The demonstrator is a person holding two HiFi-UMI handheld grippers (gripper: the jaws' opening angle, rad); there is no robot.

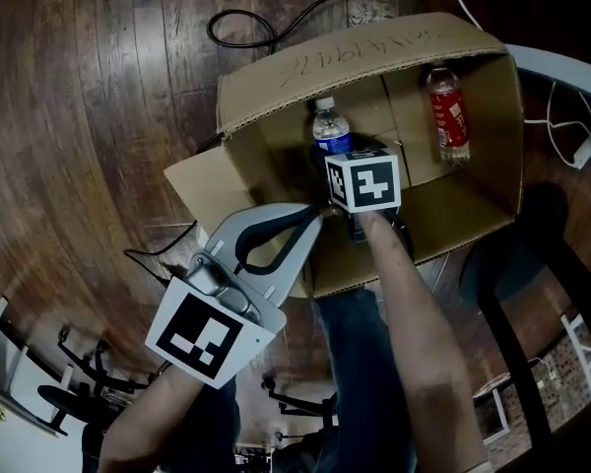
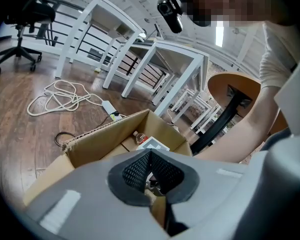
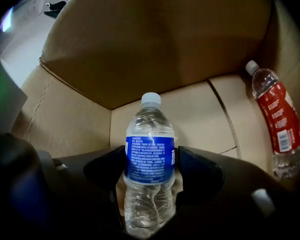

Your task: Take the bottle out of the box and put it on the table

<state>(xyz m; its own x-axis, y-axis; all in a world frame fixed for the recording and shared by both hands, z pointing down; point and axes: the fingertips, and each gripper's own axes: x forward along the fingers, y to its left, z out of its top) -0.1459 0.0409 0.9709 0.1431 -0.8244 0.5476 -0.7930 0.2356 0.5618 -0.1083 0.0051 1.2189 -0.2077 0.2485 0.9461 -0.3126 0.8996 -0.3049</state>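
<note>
An open cardboard box [image 1: 374, 42] stands on the wood floor. In it a clear bottle with a blue label [image 1: 330, 126] stands upright near the left wall. A red-labelled bottle [image 1: 450, 116] lies at the far right. My right gripper [image 3: 150, 166] points steeply down into the box, under its marker cube [image 1: 362, 180]. Its jaws stand wide, one on each side of the blue-labelled bottle [image 3: 150, 154], without squeezing it. My left gripper [image 1: 313, 217] hovers at the box's near left corner, shut and empty, its tips together [image 2: 150, 154].
Black and white cables [image 1: 266, 28] lie on the floor behind the box. A dark chair base [image 1: 512, 254] sits close to the box's right side. The left gripper view shows white tables [image 2: 175, 59], a coiled white cable [image 2: 65, 96] and a round wooden table [image 2: 240, 89].
</note>
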